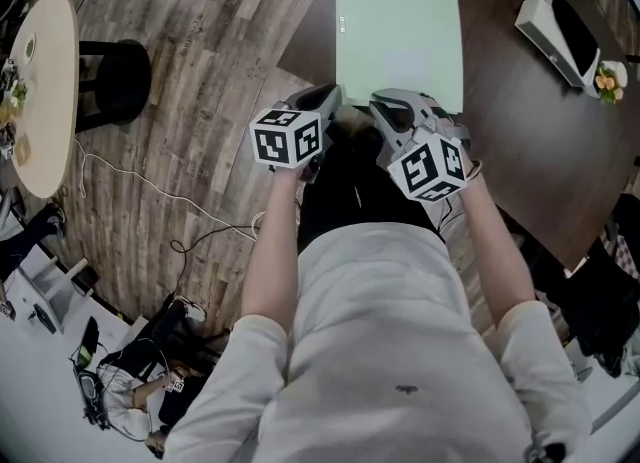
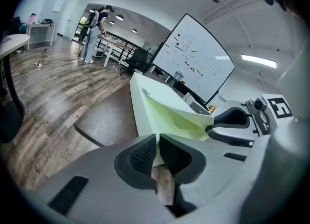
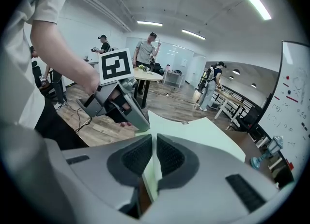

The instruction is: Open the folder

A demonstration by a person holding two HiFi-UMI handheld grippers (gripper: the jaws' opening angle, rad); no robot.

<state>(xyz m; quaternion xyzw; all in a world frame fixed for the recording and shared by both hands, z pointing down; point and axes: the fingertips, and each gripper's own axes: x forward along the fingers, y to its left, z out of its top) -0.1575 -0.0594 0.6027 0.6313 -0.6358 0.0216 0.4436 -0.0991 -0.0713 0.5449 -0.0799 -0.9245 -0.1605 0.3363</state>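
Lying on the dark brown table (image 1: 520,121), at its near side: a pale green folder (image 1: 398,26). Squeezed tight on its near edge, the left gripper (image 1: 328,99); squeezed on that same edge just beside, the right gripper (image 1: 385,106).

No word or number can be read anywhere. The whiteboard (image 2: 198,58) carries only small coloured marks, too faint to read. The small label (image 1: 342,24) at the edge of the green folder (image 1: 400,31) is too tiny to make out.
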